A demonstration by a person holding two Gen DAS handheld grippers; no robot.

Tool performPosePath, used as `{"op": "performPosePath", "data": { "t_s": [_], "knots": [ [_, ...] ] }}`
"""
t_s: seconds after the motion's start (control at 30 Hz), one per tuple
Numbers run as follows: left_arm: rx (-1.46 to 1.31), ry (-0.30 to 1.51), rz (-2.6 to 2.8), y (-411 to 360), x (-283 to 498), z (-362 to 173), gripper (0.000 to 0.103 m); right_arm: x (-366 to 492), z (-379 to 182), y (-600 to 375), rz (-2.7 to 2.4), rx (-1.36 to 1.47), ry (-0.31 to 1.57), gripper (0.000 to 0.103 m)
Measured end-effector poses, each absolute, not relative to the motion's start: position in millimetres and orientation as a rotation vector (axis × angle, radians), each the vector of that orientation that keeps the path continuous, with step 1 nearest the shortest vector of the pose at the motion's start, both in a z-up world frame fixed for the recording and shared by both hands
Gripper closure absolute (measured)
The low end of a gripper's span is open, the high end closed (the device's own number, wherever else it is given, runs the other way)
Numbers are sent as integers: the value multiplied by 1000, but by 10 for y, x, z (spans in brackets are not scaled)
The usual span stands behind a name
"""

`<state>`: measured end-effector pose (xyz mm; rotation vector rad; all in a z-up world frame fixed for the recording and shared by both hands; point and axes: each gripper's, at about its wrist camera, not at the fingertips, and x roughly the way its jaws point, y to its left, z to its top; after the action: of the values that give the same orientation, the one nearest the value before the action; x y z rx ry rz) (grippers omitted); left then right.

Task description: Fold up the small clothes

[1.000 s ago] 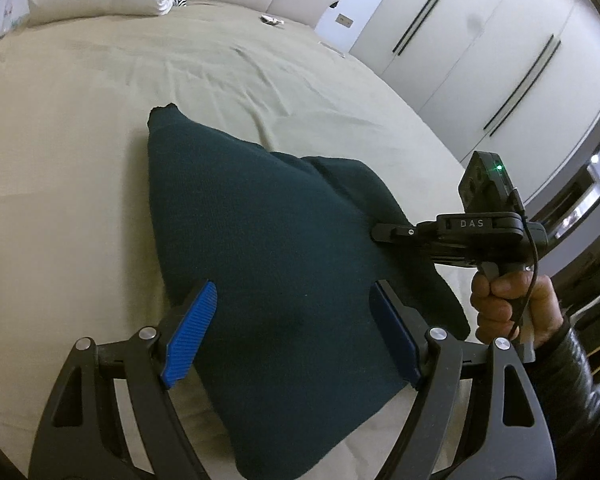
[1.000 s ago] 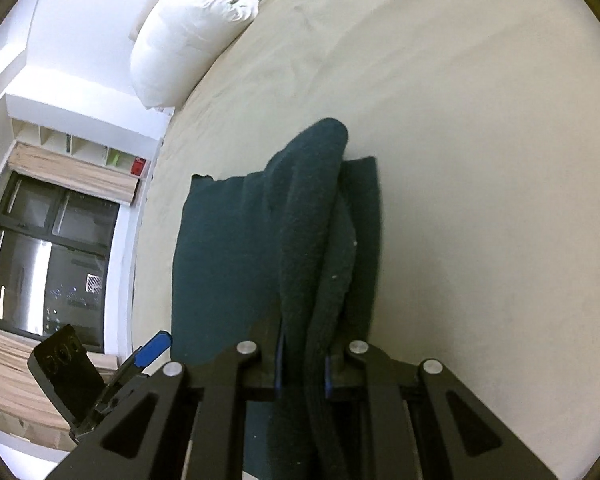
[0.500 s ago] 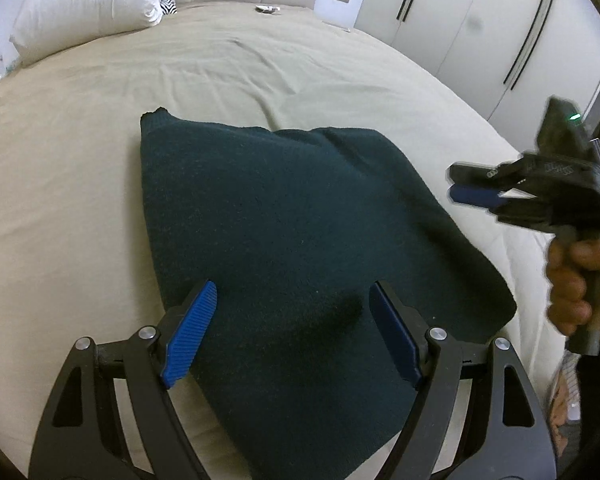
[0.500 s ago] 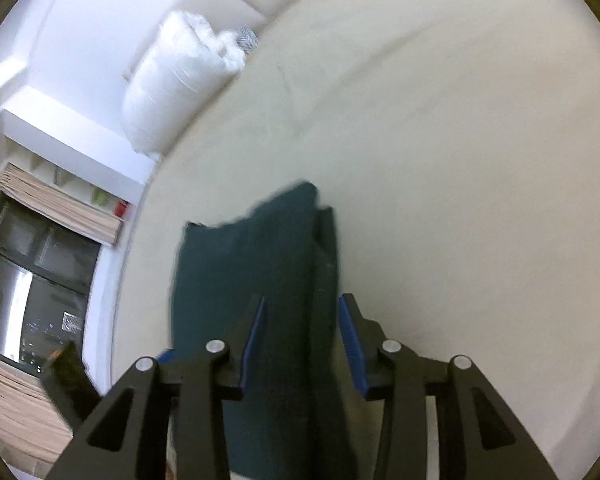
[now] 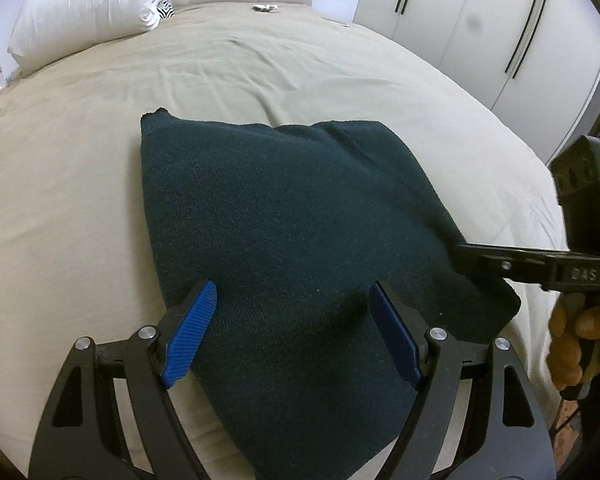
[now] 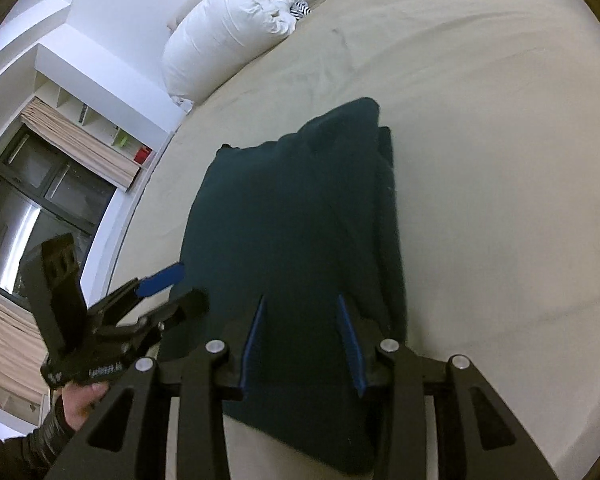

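Dark green knit garment (image 5: 300,248) lies folded on the beige bed (image 5: 80,160), layers stacked along one side. Left claw (image 5: 292,336) and right claw (image 6: 304,344) both hover released above it, apparently readying another fold.

One dark green folded garment (image 5: 300,240) is lying on one bed (image 5: 80,160). One white pillow (image 5: 84,12) is sitting at its head. Two grippers are hovering: left (image 5: 292,332), right (image 6: 304,344).
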<state>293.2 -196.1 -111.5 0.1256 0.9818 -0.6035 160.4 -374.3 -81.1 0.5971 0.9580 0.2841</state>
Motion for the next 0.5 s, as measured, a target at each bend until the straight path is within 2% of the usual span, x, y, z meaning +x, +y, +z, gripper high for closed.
{"op": "performPosePath", "data": {
  "t_s": [0.1, 0.17, 0.23, 0.33, 0.5],
  "knots": [
    [136, 979, -597, -1945, 2914, -1089, 25, 1481, -732, -3841, 267, 591, 939, 61],
    [108, 974, -582, -1867, 2915, -1019, 25, 1440, -661, -3913, 243, 600, 908, 38],
    [83, 947, -561, -1759, 2916, -934, 25, 1407, -580, -3988, 194, 595, 870, 29],
    [44, 946, -506, -1574, 3032, -900, 24, 1506, -562, -4049, 201, 624, 868, 27],
    [-58, 1130, -469, -1408, 3375, -1235, 24, 1796, -679, -4093, 195, 658, 913, 26]
  ]
}}
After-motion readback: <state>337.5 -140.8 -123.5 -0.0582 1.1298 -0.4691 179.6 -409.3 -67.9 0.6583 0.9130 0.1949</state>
